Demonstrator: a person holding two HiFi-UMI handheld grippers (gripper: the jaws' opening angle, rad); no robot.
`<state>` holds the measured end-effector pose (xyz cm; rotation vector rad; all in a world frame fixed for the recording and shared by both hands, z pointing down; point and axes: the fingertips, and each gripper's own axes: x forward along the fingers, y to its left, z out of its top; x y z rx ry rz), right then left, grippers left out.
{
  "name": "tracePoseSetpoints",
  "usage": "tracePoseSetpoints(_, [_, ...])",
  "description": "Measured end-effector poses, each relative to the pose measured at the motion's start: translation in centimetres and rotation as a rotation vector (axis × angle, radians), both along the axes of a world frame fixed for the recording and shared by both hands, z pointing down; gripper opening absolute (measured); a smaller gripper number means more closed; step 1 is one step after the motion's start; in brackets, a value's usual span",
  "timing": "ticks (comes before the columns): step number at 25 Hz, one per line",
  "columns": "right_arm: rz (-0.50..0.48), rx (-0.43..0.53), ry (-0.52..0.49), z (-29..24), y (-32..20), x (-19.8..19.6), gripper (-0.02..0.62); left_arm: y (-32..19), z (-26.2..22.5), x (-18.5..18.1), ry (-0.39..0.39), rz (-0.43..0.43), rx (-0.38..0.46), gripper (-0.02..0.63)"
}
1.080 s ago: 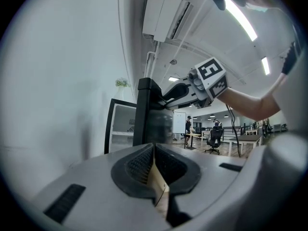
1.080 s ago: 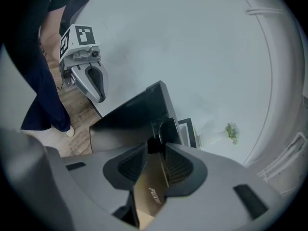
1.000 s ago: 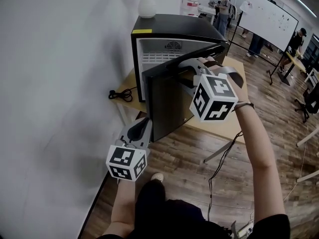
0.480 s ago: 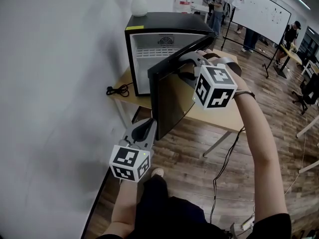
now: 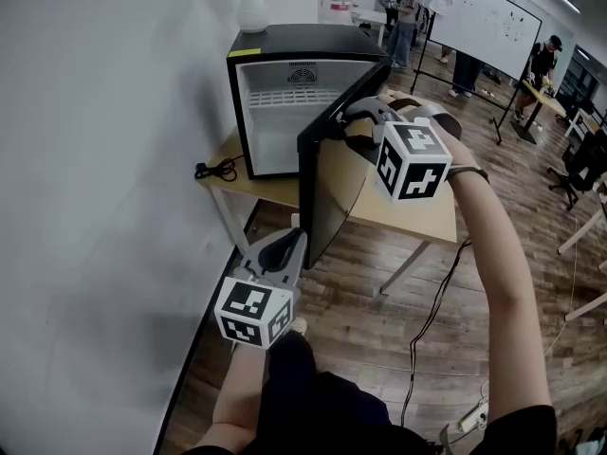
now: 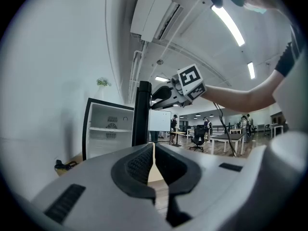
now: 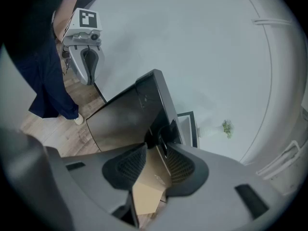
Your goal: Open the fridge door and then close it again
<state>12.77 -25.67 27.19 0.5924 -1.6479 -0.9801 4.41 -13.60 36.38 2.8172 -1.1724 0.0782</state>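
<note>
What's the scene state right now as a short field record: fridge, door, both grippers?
fridge: black mini fridge on a light wooden table, white interior showing
door: black fridge door swung wide open
right gripper: right gripper at the door's top edge; jaws apart and just been opening, edge at their tips, not pinched
left gripper: left gripper low, near the door's bottom corner; jaws together, nothing held
on top: white vase
task stage: door open, not yet closed
</note>
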Motion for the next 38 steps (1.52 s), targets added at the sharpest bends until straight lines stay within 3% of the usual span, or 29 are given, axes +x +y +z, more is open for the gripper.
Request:
tracePoseSetpoints(26, [0.048,0.039,0.045,-0.2,4.4,7.5,0.101,2.0,-0.9,6.1,-0.004,0.157,0.027,0.012])
tracePoseSetpoints(38, [0.092,0.03,0.136,0.0,6.0,13.3,0.101,1.5,-1.2,8.4,-0.002,0.217,0.037,0.012])
